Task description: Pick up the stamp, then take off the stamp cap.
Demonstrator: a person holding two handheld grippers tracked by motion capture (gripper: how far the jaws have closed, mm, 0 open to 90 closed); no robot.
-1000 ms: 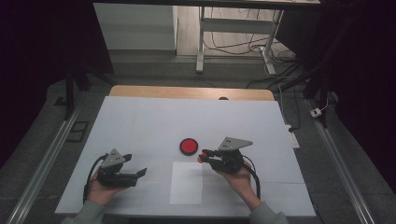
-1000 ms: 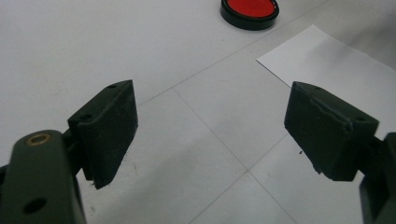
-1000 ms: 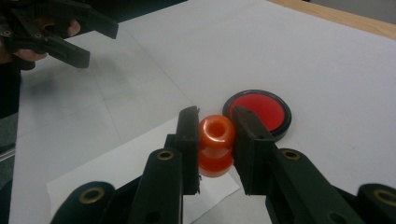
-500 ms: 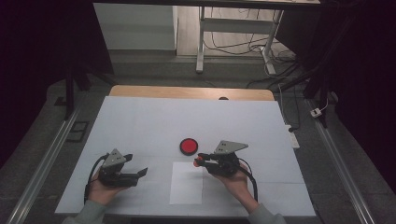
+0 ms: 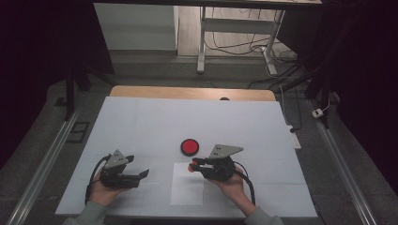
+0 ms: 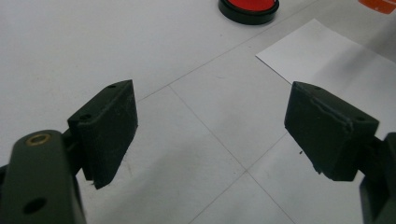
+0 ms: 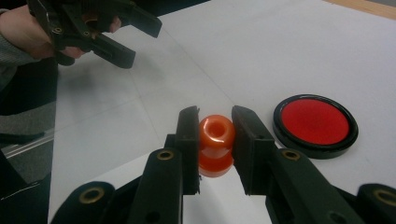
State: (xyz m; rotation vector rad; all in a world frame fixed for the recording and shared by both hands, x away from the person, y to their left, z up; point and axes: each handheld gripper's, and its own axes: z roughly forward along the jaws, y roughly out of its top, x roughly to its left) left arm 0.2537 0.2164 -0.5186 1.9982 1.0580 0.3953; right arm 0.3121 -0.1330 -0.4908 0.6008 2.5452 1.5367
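While the left gripper [image 5: 141, 174] is waiting with its jaws apart, the right gripper [image 7: 215, 140] is squeezing an orange knob [image 7: 215, 144] just beside the red pad [image 7: 315, 125], above the white paper [image 5: 187, 190].

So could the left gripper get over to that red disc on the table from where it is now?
Probably yes. The left gripper is open and holds nothing, and bare table lies between it and the red disc. The right gripper, shut on an orange piece, sits beside the disc, not across that path.
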